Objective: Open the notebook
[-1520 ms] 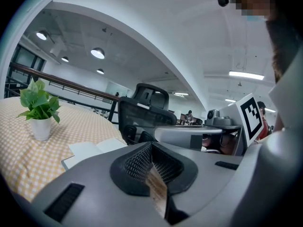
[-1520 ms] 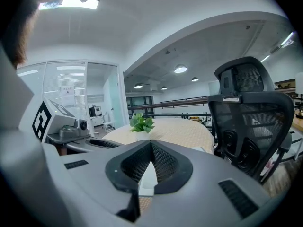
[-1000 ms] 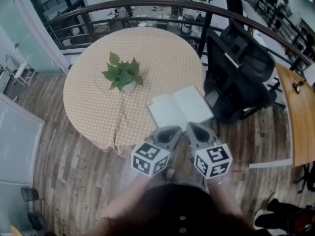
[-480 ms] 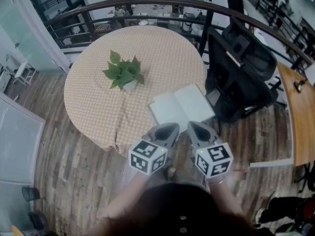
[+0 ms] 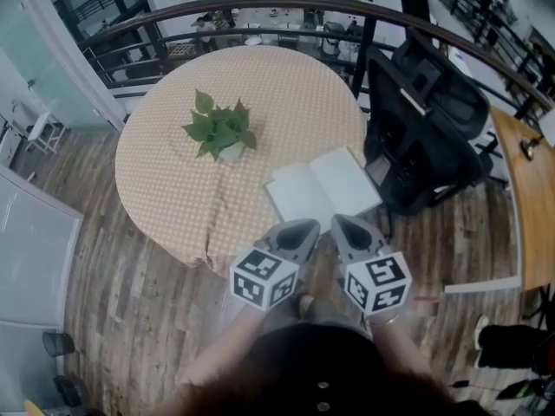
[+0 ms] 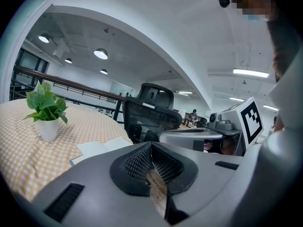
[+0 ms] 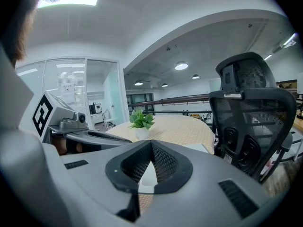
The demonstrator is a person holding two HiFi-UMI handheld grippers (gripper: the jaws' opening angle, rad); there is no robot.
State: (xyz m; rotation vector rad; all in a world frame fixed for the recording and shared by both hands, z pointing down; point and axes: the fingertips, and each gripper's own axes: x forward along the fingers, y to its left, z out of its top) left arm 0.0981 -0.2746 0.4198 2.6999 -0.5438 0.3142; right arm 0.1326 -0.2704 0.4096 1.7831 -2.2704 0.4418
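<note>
**Head view: notebook already lies open, both grippers idle just short of it**

The notebook (image 5: 323, 189) rests spread flat at the near right edge of the round table (image 5: 165, 189), blank pages up. Its long axis runs across the person, rising toward the right; the spine points roughly away from them. The left gripper (image 5: 301, 230) and right gripper (image 5: 349, 226) hang side by side off the table's rim, the book directly ahead of both. The spine's near end falls between the tips, so neither arm is clearly nearer (the right perhaps slightly).

Each gripper's own camera shows its jaws pressed together with nothing between them, which the overhead angle cannot settle. The left gripper view also shows the plant (image 6: 46, 110) upright well beyond the pages. By my reading the task looks finished
</note>
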